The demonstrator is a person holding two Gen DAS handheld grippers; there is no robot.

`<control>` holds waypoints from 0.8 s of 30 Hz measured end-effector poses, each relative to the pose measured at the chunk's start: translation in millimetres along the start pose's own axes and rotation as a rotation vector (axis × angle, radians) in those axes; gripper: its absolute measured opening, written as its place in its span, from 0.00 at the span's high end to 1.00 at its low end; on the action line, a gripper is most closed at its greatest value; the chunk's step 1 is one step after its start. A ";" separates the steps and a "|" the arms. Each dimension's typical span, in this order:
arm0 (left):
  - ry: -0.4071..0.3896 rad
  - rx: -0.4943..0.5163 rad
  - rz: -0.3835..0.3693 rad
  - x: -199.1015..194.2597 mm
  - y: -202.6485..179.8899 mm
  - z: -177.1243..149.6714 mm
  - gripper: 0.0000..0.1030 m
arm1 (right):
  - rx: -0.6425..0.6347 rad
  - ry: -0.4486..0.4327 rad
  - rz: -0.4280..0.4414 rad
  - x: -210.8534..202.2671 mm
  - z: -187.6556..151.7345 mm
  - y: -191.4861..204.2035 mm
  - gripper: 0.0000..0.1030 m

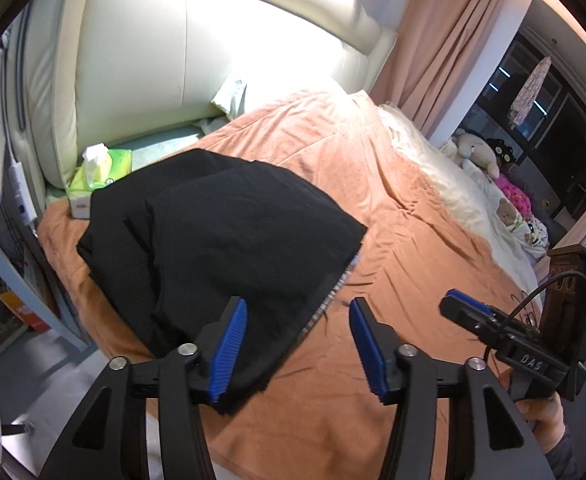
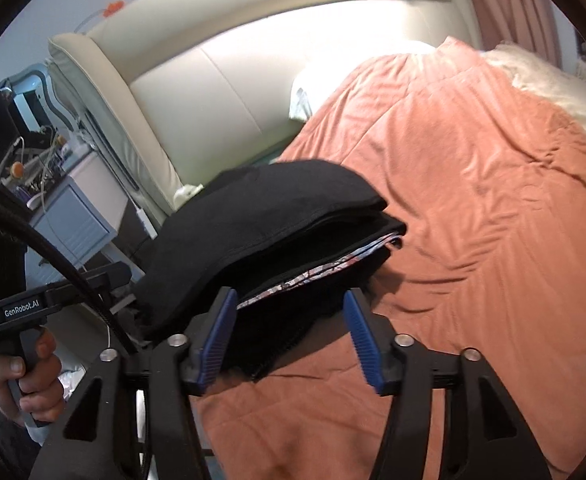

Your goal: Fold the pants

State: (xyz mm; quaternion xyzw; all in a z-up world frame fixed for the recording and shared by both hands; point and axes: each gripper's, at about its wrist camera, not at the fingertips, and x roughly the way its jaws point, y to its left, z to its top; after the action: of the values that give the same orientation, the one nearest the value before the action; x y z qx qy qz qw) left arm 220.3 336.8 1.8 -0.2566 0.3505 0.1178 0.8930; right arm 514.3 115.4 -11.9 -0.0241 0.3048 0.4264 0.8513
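Observation:
The black pants (image 1: 221, 224) lie folded in a stack of layers on the orange bedspread (image 1: 405, 240), near the bed's left front corner. A patterned lining shows at their near edge (image 2: 325, 270). My left gripper (image 1: 299, 344) is open and empty, just in front of the pants' near corner. My right gripper (image 2: 291, 338) is open and empty, close to the stack's near edge (image 2: 277, 236). The right gripper also shows at the right of the left wrist view (image 1: 469, 312). The left gripper's handle, held by a hand, shows at the left of the right wrist view (image 2: 17, 312).
A cream padded headboard (image 1: 197, 52) stands behind the bed. A green tissue pack (image 1: 101, 168) lies beside the pants by the headboard. A white pillow (image 1: 233, 96), a cream fluffy blanket (image 1: 453, 184) and stuffed toys (image 1: 481, 152) lie further off. A nightstand (image 2: 77, 216) stands left of the bed.

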 end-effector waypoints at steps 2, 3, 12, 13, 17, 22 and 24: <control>-0.009 0.012 0.004 -13.3 -8.4 -3.7 0.35 | 0.008 -0.009 -0.016 -20.1 -4.6 4.1 0.27; -0.015 0.019 0.005 -18.8 -12.3 -5.4 0.30 | 0.012 -0.015 -0.027 -30.8 -6.5 5.6 0.25; -0.079 0.076 0.032 -69.6 -46.8 -28.4 0.02 | 0.004 -0.070 -0.076 -115.7 -39.8 25.0 0.00; -0.082 0.080 0.034 -75.6 -50.4 -32.3 0.02 | 0.006 -0.073 -0.079 -122.6 -42.9 25.7 0.00; -0.092 0.094 0.042 -93.9 -61.2 -45.8 0.02 | 0.014 -0.100 -0.102 -155.3 -55.2 29.9 0.00; -0.122 0.134 0.053 -122.4 -75.3 -67.9 0.01 | 0.003 -0.130 -0.120 -196.7 -78.4 40.7 0.00; -0.129 0.141 0.054 -131.4 -78.9 -76.5 0.01 | 0.001 -0.141 -0.121 -212.2 -89.7 45.2 0.00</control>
State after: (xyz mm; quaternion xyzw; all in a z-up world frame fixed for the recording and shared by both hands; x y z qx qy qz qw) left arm 112.4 225.1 74.0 -0.1753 0.3065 0.1329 0.9261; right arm 340.6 -33.8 39.5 -0.0121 0.2422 0.3748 0.8948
